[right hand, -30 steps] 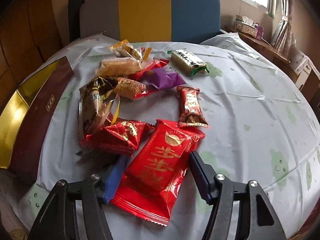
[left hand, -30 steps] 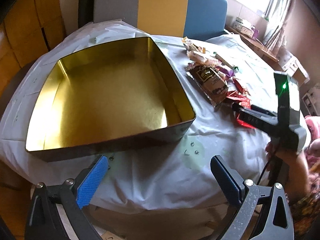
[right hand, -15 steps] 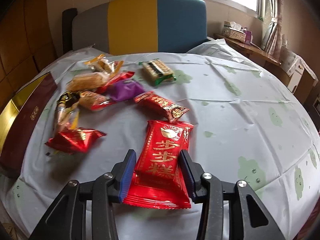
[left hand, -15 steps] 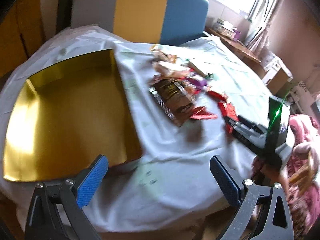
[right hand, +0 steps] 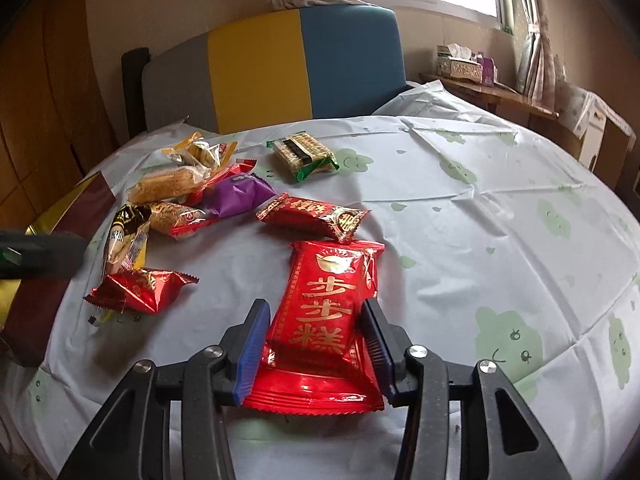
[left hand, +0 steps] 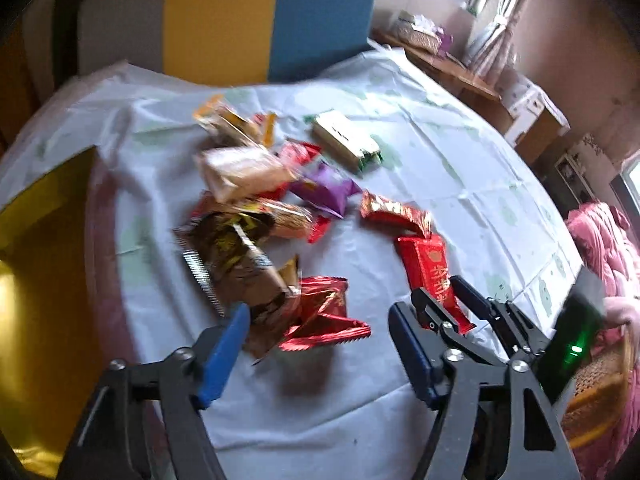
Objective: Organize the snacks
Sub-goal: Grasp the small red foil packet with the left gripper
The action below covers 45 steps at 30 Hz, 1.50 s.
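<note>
Wrapped snacks lie scattered on the pale tabletop [right hand: 460, 216]: a big red packet [right hand: 326, 320] with gold characters lies flat nearest, a crinkled red foil pack [right hand: 140, 286] to its left, a purple one [right hand: 240, 196] and a green-edged cracker pack [right hand: 302, 154] farther back.

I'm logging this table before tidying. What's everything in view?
big red packet: 1, red, gold characters, between right jaws
foil packet: 1, shiny red, by the left jaws
long packet: 1, dark red, beyond big red packet
purple packet: 1, purple, mid-pile
cracker pack: 1, green-edged, farthest back
other packets: several, brown, orange, pale, pile's left
tin: 1, gold, table's left edge
tablecloth: 1, white with green prints, over table
left gripper: 1, black, blue pads, open around foil packet, jaws just been closing
right gripper: 1, black, blue pads, shut on big red packet, jaws closed then eased slightly
</note>
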### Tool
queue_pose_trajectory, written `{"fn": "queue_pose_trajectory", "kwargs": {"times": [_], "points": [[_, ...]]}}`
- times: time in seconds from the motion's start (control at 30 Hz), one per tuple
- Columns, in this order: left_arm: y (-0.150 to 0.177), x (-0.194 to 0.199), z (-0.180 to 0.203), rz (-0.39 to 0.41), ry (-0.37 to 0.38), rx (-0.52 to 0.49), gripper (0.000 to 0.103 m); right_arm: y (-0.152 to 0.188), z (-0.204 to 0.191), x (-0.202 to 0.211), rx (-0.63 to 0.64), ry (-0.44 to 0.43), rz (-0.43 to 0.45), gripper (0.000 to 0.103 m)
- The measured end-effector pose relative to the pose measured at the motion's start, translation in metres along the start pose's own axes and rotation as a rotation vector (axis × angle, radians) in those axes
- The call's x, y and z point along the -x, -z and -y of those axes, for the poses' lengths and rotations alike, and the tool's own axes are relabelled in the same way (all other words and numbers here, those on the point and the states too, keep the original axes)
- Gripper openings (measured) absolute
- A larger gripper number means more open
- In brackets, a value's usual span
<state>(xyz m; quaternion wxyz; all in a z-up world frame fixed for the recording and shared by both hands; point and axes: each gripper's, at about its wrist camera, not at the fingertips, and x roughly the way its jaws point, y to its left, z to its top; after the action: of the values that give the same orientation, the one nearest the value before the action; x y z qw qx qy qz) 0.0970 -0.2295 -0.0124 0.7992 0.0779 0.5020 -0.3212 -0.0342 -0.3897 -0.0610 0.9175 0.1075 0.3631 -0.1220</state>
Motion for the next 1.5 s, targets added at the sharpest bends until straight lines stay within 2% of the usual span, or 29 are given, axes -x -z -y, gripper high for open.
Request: {"fn": "queue_pose_trajectory", "kwargs": {"times": [0.13,0.27,0.53,0.8,0.9,0.93,0.97,1.13,1.23,1.27,1.33,1.43,1.5], "points": [[0.006,-0.020,0.000,-0.050,0.009,-0.003,0.054,0.000,0.001,0.000,-0.009,-0.005,0.006,0.049],[0.016,-0.017,0.001,-0.008,0.020,-0.038,0.051,0.001,0.002,0.000,-0.014,-0.009,0.009,0.049],[0.043,-0.007,0.004,-0.009,0.016,-0.113,0.052,0.001,0.004,0.000,-0.023,-0.017,0.011,0.049],[0.029,-0.017,0.003,-0.046,0.075,-0.047,0.066,0.001,0.004,-0.001,-0.021,-0.013,0.011,0.049],[0.024,-0.026,0.006,-0.063,0.080,-0.050,0.057,0.001,0.004,-0.001,-0.024,-0.016,0.013,0.049],[0.023,-0.028,0.007,-0.061,0.066,-0.062,0.040,0.001,0.004,-0.001,-0.025,-0.017,0.013,0.049],[0.023,-0.030,0.006,-0.057,0.050,-0.074,0.035,0.001,0.004,-0.001,-0.026,-0.018,0.013,0.049],[0.025,-0.020,-0.001,-0.041,0.079,-0.088,0.031,0.001,0.005,-0.001,-0.030,-0.021,0.016,0.049],[0.029,-0.012,-0.007,-0.033,0.127,-0.064,0.031,0.002,0.005,-0.001,-0.028,-0.019,0.017,0.049],[0.030,-0.009,-0.011,-0.034,0.152,-0.044,0.029,0.002,0.005,-0.001,-0.029,-0.019,0.017,0.049],[0.033,-0.005,-0.016,-0.039,0.193,-0.007,0.016,0.002,0.005,-0.001,-0.029,-0.019,0.016,0.049],[0.036,-0.001,-0.024,-0.056,0.267,0.050,0.015,0.002,0.004,-0.001,-0.027,-0.017,0.016,0.049],[0.038,0.001,-0.021,-0.039,0.236,0.025,0.015,0.002,0.004,-0.001,-0.025,-0.015,0.016,0.049]]}}
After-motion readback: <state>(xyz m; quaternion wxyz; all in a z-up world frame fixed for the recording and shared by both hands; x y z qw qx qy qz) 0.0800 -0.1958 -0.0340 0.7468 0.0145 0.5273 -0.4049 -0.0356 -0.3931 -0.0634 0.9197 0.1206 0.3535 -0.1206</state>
